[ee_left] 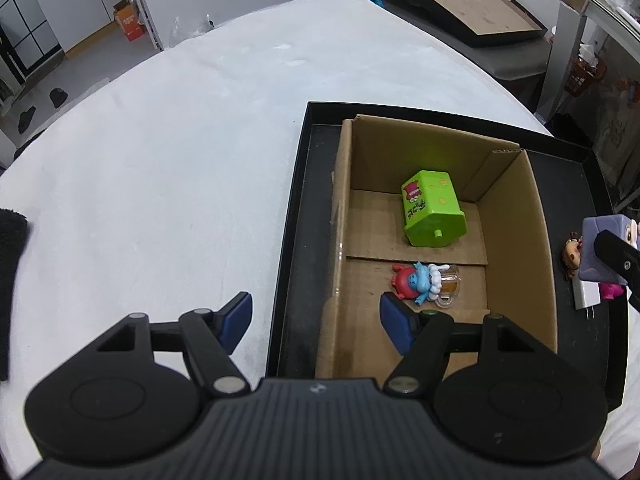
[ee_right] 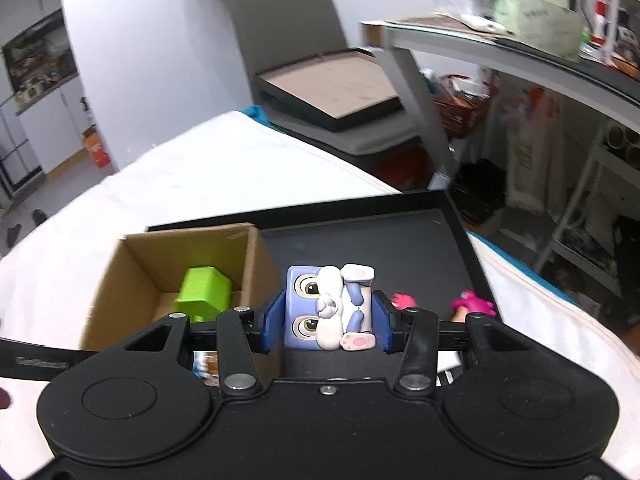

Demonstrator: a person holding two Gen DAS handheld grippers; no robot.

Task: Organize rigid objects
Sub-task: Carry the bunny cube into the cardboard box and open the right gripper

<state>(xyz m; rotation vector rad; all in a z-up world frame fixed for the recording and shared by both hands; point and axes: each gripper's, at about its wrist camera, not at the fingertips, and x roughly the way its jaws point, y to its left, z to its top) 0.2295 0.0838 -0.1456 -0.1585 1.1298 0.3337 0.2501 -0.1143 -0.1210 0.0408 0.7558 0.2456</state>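
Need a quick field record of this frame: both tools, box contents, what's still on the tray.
left tool: open, empty, straddling the near-left wall of the brown cardboard box
right tool: shut on purple cube-shaped bunny figure
box contents: green plastic house-shaped toy; small red-and-blue figurine
black tray: holds the box; pink toy beside it

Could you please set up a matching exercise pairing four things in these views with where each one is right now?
Things:
1. green toy block
2. purple cube toy
3. blue and red figurine
4. cardboard box

Places:
A. standing in the black tray
B. lying near the box's front wall
C. clamped in the right hand-held gripper
D. lying deeper in the box

Pairs: 1-D, 2-C, 3-B, 4-A
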